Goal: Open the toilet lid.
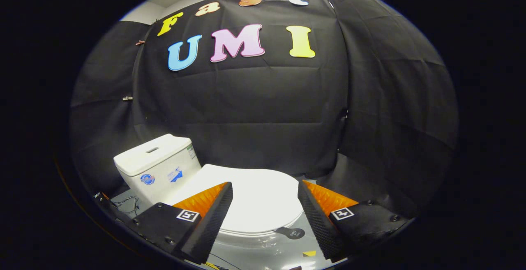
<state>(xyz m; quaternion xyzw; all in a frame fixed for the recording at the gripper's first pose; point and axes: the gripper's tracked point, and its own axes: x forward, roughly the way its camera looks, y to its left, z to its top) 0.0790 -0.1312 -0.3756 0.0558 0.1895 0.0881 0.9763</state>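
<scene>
A white toilet stands ahead of me, its lid (254, 198) lying flat and closed over the bowl. The white tank (158, 165) rises at the left behind the lid. My gripper (265, 188) hovers above the lid's near part, open, with the lid showing in the wide gap between the two black and orange fingers (213, 212). Neither finger touches the lid. The lid's front rim (254, 232) curves just below the gap.
Black cloth walls close in behind and to the right of the toilet. A grey floor (263, 253) lies under the bowl, with a small dark round tag (292, 233) and a yellow mark (309, 253) on it. Loose cables (127, 204) lie left of the tank.
</scene>
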